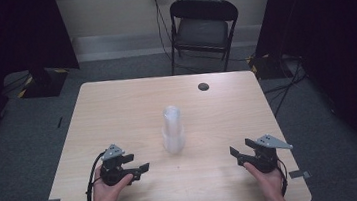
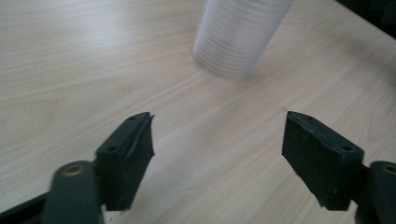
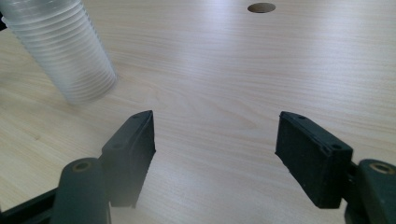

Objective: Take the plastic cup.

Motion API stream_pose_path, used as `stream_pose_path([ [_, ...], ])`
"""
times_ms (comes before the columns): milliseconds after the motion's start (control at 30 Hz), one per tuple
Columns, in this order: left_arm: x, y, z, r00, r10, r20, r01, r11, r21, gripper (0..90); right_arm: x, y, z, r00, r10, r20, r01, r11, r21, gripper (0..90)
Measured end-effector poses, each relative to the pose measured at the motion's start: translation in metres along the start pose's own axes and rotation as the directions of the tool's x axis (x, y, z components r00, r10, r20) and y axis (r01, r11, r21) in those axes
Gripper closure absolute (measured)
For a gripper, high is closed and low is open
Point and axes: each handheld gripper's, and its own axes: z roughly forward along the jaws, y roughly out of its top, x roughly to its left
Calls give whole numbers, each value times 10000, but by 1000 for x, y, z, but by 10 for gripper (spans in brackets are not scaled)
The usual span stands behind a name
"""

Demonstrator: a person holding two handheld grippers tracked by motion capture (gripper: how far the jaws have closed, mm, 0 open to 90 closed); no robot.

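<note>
Black jaws, left gripper [image 1: 140, 163]: spread apart, nothing between them; tips blurred in the left gripper view.
Right gripper [image 1: 233, 156]: jaws spread, nothing held.
Cup stack [image 1: 173, 130]: translucent plastic, upright mid-table [image 1: 116, 102], between and beyond both grippers, untouched; its top is cut off in both gripper views.
Hole [image 1: 203, 86]: dark, far edge.
Chair [image 1: 202, 27]: behind the table.

The stack of clear plastic cups [image 1: 173, 130] stands upright near the middle of the wooden table [image 1: 131, 100], mouths down, the cups nested closely so that their rims form fine rings along the side. It stands free, untouched, slightly wider at the base.
</note>
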Motion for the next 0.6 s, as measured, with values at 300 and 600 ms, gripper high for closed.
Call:
stream_pose_path([
  [300, -1, 8, 6, 9996, 56, 270, -52, 9999, -146, 251, 8, -3, 4, 9978, -32, -668, 63, 9989, 460, 260],
  [600, -25, 38, 4, 9955, 934, 183, -913, 9913, -948, 232, 8, -4, 4, 9960, -55, -895, 118, 9974, 708, 258],
])
